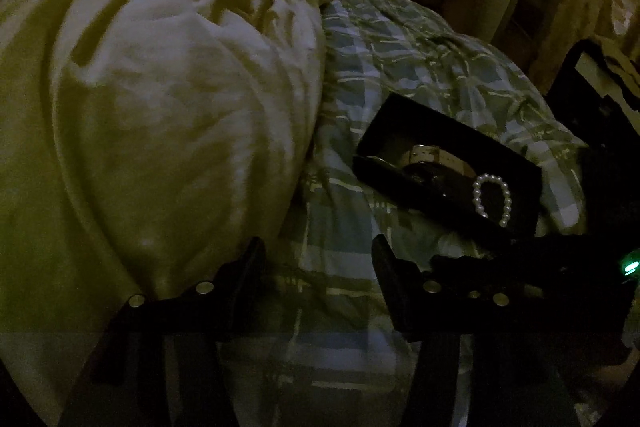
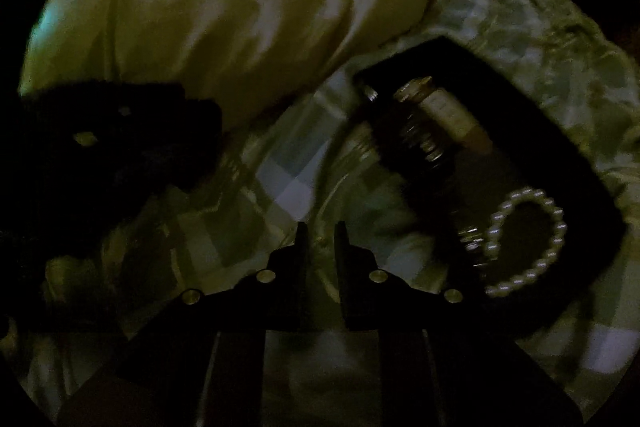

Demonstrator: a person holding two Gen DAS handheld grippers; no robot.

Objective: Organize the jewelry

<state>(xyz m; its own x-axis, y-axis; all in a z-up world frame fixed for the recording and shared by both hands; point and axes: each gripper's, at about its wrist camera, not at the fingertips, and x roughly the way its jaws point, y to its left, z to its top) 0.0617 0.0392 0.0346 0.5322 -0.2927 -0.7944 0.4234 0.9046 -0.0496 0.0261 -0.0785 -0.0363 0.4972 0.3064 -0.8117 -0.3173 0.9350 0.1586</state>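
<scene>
The pearl loop (image 2: 528, 239) lies in the near end of the black tray (image 2: 600, 187), ahead of and to the right of the right gripper (image 2: 320, 231). A pale cylinder (image 2: 440, 111) and some dark, ridged pieces, too dim to name, lie further along the same tray. The tray rests on the checked sheet (image 2: 280, 187), not on anything firm.

The right gripper's jaws stand nearly together, a narrow slot between them with only sheet showing through; they pinch nothing. In the left wrist view the left gripper (image 1: 318, 247) has its jaws spread with nothing between them, and the pearl loop (image 1: 492, 199) and tray (image 1: 400, 115) sit ahead of it and to its right. A white duvet (image 1: 160, 87) is heaped ahead and to its left.

The risks are mostly of footing and light. The soft bedding could let the tray tip or slide if either gripper presses on its rim, spilling the pieces into the folds, where small items would be hard to find in this gloom. The right jaws, as narrow as they stand, would likely push the pearls rather than straddle them. The loop looks smooth and round-beaded, so a pinch on a single bead may slip. The two grippers are also close, and could knock each other over the tray.
</scene>
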